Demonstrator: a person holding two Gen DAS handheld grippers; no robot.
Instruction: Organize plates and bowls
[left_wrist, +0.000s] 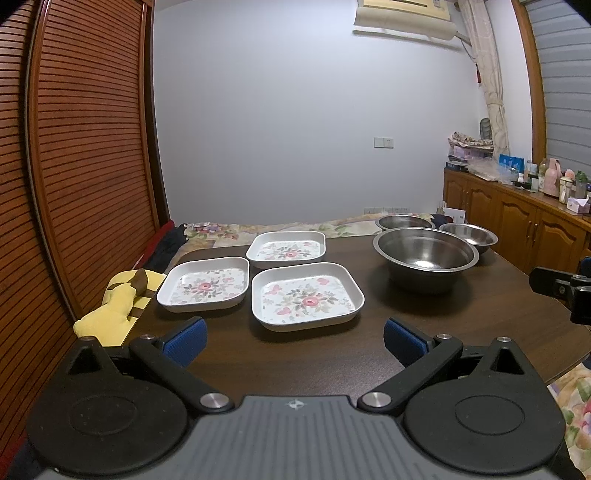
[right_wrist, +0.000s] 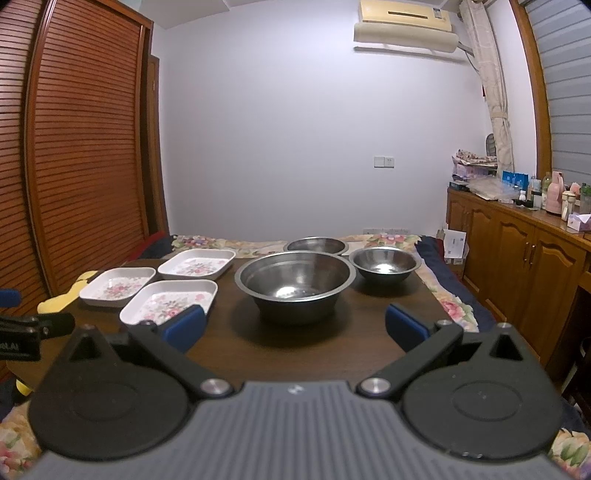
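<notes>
Three square white plates with flower prints lie on the dark wooden table (left_wrist: 332, 365): a near one (left_wrist: 307, 296), a left one (left_wrist: 205, 283) and a far one (left_wrist: 286, 249). Three steel bowls stand to their right: a large one (left_wrist: 424, 256), a small one (left_wrist: 468, 236) and a far one (left_wrist: 404, 222). My left gripper (left_wrist: 294, 341) is open and empty, just short of the near plate. My right gripper (right_wrist: 295, 326) is open and empty, just short of the large bowl (right_wrist: 295, 282). The plates (right_wrist: 170, 300) lie to its left.
A yellow cloth (left_wrist: 118, 306) with a brown object lies at the table's left edge. A slatted wooden door (left_wrist: 85, 166) stands on the left. A wooden cabinet (right_wrist: 517, 258) with bottles runs along the right. A flowered bedspread (right_wrist: 221, 243) lies behind the table.
</notes>
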